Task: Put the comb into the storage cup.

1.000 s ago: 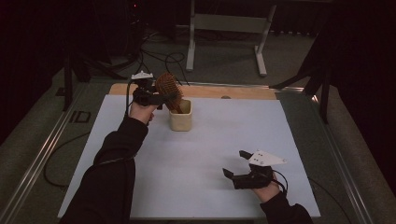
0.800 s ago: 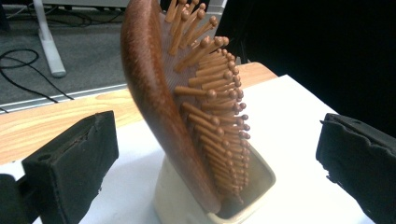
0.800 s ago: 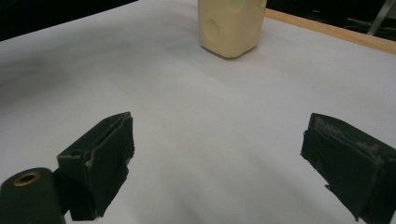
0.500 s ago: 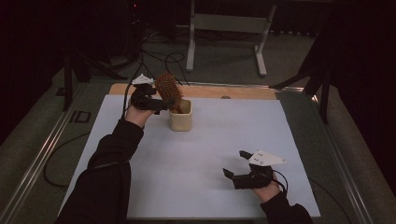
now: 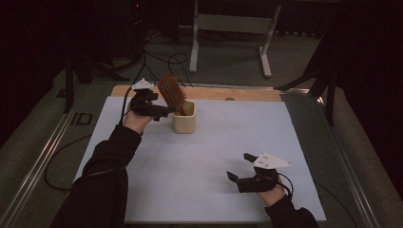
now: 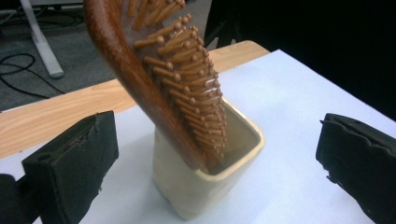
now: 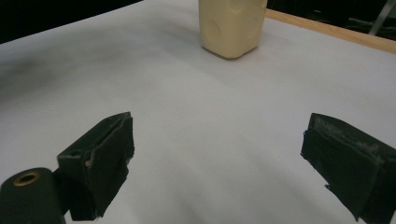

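Hovering my left gripper [image 5: 159,112] just left of the cream cup [image 5: 184,118], upper-left part of the high view, jaws spread wide and holding nothing. Wooden hairbrush [image 5: 172,92] stands in the cup handle-down, head tilted up and toward the left, bristles facing right. In the left gripper view the cup [image 6: 210,182] sits low center between my two black jaws, neither jaw touching it; brush [image 6: 163,79] rises from the cup opening to the top left of frame, also clear of both jaws. Cup is on the white table sheet [image 5: 199,161], near its far edge, wooden strip [image 5: 247,94] just behind.

Right gripper [image 5: 243,167] rests low right in the high view, jaws released and wide, nothing between them, well apart from the cup. In the right gripper view the cup [image 7: 232,25] shows at top center, far beyond the open jaws, bare white sheet [image 7: 210,121] between.
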